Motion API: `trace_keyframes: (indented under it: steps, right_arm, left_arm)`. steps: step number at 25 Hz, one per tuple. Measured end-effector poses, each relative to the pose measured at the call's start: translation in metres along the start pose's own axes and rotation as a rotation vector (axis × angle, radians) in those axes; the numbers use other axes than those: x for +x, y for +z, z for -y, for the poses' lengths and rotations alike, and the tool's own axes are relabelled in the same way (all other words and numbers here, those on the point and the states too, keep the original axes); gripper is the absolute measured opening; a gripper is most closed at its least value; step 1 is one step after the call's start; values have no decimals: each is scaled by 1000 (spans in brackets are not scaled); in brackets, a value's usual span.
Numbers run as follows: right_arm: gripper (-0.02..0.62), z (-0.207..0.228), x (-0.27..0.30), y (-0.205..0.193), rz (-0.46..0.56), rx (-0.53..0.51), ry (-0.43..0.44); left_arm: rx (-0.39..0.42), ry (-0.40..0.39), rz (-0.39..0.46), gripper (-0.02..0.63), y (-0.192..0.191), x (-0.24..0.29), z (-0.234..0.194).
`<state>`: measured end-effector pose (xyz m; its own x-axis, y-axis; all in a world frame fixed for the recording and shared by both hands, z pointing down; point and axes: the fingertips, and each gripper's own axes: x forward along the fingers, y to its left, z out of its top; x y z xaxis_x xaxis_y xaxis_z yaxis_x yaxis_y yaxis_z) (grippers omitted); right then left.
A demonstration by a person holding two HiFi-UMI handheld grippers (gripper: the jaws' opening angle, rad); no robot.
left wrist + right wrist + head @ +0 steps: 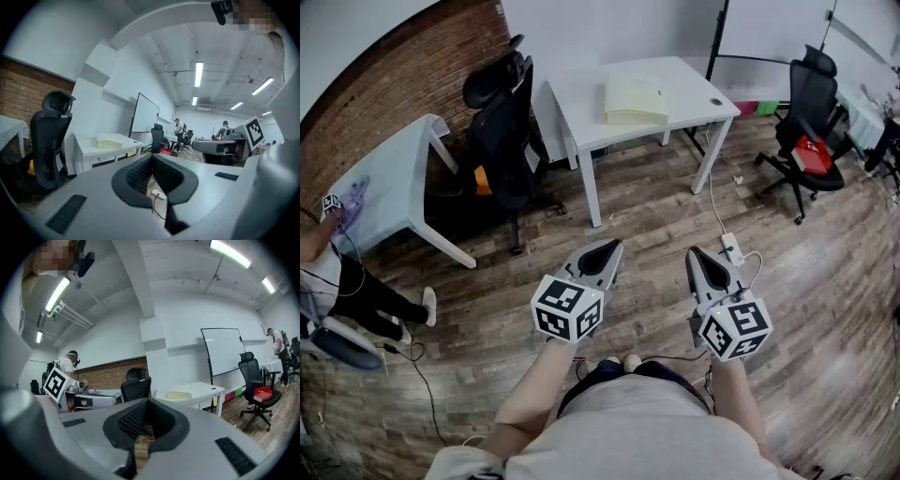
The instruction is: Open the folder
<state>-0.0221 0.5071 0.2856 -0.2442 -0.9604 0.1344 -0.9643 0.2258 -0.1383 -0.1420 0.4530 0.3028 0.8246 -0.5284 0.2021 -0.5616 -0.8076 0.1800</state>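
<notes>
A pale yellow folder [634, 99] lies closed on the white table [581, 98] far ahead of me; it shows small in the left gripper view as the folder [110, 141] and in the right gripper view as the folder [179, 395]. My left gripper [607, 249] hangs over the wooden floor, well short of the table, jaws shut and empty. My right gripper [697, 255] is beside it, jaws also shut with nothing between them. In each gripper view the tips meet: left gripper [151, 158], right gripper [148, 402].
A black office chair [502, 131] stands left of the table, another black chair [806, 122] with a red thing on its seat at the right. A power strip [732, 249] and cables lie on the floor. A second white table [389, 187] and a seated person are at the left.
</notes>
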Motion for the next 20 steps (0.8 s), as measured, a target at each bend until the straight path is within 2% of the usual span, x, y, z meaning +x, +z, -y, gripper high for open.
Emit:
trace_keyframes:
  steps: [5, 10, 14, 20]
  right_arm:
    - [21, 1, 3, -9, -17, 16, 19]
    - [21, 1, 5, -19, -42, 4, 44]
    - [21, 5, 8, -13, -3, 23, 44]
    - [23, 14, 5, -13, -14, 22, 69]
  left_arm:
    - [23, -5, 6, 18, -1, 7, 6]
    - [-3, -14, 5, 18, -3, 12, 12]
    - [-18, -13, 2, 18, -5, 18, 14]
    - [-52, -11, 10, 18, -10, 29, 22]
